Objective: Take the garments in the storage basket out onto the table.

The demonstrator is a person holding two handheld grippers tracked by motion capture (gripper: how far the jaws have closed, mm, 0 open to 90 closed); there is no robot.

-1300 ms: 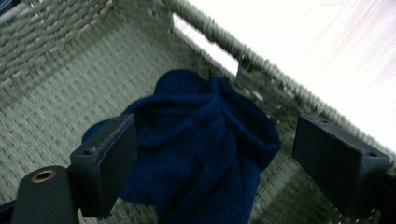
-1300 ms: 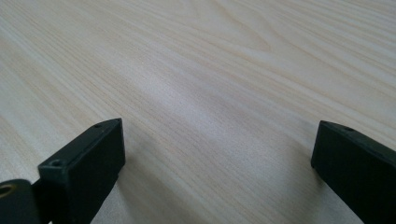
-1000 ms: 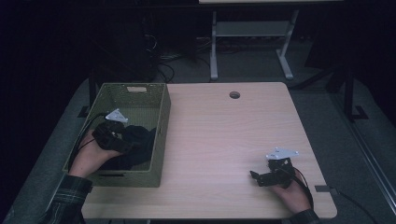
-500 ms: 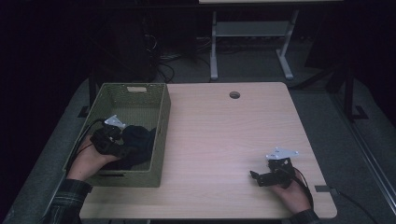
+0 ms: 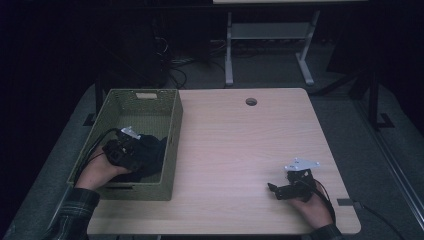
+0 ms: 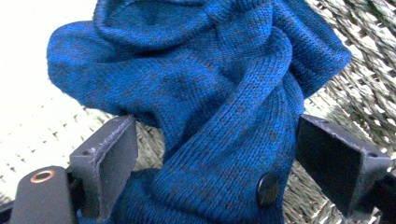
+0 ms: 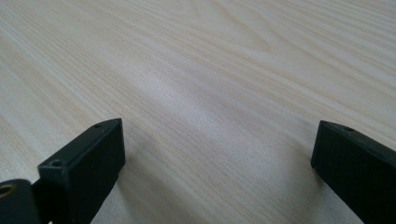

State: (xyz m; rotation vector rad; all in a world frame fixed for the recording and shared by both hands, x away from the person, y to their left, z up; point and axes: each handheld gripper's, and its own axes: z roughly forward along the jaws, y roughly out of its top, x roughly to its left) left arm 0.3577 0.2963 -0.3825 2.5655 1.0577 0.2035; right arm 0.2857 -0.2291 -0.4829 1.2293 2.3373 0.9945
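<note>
Blue knit garment [image 6: 205, 107], crumpled, dark-buttoned

High view dim, room behind table [image 5: 240, 150] near black, grainy. Left gripper view overexposed: basket [image 6: 355, 60] weave washed white at left, sweater [image 6: 210, 116] sharp, jaws slightly soft. Right gripper view evenly lit, soft sheen on wood, near jaws blurred, faint shadows beneath.

Dim lab: bare desk [image 5: 240, 145], floor cables [image 5: 172, 70], equipment stand [image 5: 270, 35].

Bare wooden table [image 5: 240, 150], cable hole [image 5: 251, 101]
</note>
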